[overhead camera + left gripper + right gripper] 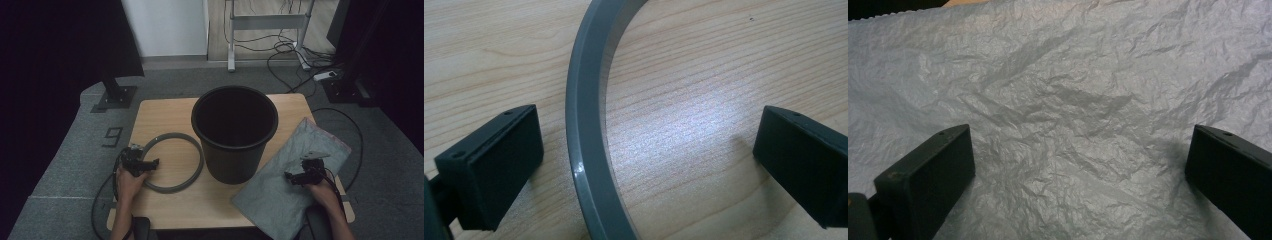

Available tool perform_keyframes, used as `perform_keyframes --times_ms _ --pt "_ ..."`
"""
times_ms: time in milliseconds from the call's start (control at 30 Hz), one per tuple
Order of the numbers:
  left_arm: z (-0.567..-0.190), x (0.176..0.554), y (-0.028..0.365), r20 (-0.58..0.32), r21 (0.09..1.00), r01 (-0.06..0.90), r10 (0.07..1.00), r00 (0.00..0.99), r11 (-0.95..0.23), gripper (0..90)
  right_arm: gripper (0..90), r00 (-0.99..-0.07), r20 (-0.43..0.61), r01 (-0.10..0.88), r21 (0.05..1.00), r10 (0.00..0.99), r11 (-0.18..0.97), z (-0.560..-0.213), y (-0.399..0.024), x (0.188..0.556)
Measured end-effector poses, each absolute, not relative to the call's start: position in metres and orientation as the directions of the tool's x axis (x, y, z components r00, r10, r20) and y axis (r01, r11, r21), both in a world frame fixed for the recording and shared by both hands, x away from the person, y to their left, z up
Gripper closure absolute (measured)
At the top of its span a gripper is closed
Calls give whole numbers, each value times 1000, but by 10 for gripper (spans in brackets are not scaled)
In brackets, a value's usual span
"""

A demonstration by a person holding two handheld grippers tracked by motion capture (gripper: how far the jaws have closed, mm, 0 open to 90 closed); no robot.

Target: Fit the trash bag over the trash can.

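Observation:
A black bucket stands upright in the middle of the wooden table. To its left lies a flat grey ring. My left gripper sits over the ring's left side, open; the ring's band runs between the jaws without touching either. On the right a crumpled grey bag lies flat, overhanging the table's edge. My right gripper hovers over the bag, open, with nothing pinched between its jaws.
The bucket stands between the two hands. A metal frame and loose cables lie on the floor beyond the table. A dark stand base sits at the back left.

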State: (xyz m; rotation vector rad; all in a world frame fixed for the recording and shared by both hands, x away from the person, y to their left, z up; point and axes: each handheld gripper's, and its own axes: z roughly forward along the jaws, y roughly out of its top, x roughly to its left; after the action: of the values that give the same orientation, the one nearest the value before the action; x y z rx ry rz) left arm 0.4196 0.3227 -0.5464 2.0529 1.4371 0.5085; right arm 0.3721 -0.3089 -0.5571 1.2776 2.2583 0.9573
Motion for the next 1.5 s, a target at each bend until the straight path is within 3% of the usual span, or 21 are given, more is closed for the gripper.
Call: perform_keyframes --times_ms 133,267,433,500,1033,1500 --pt "-546 420 323 -17 648 718 937 348 -255 0 0 -527 24 605 713 849 355 -547 -313 370" --pt "-547 419 323 -17 649 717 938 346 -253 0 0 -470 27 639 699 882 319 -533 -324 356" --pt "-547 419 322 -17 649 718 939 345 -252 0 0 -434 10 714 614 901 337 -546 -336 344" --pt "-547 419 322 -16 649 718 939 343 -251 0 0 -435 9 699 634 900 331 -549 -339 343" --pt "-547 419 322 -16 649 719 940 342 -250 0 0 -399 11 706 642 917 299 -550 -370 392" --pt "-547 418 322 -17 649 719 940 340 -248 0 14 -563 37 642 648 826 409 -524 -315 364"
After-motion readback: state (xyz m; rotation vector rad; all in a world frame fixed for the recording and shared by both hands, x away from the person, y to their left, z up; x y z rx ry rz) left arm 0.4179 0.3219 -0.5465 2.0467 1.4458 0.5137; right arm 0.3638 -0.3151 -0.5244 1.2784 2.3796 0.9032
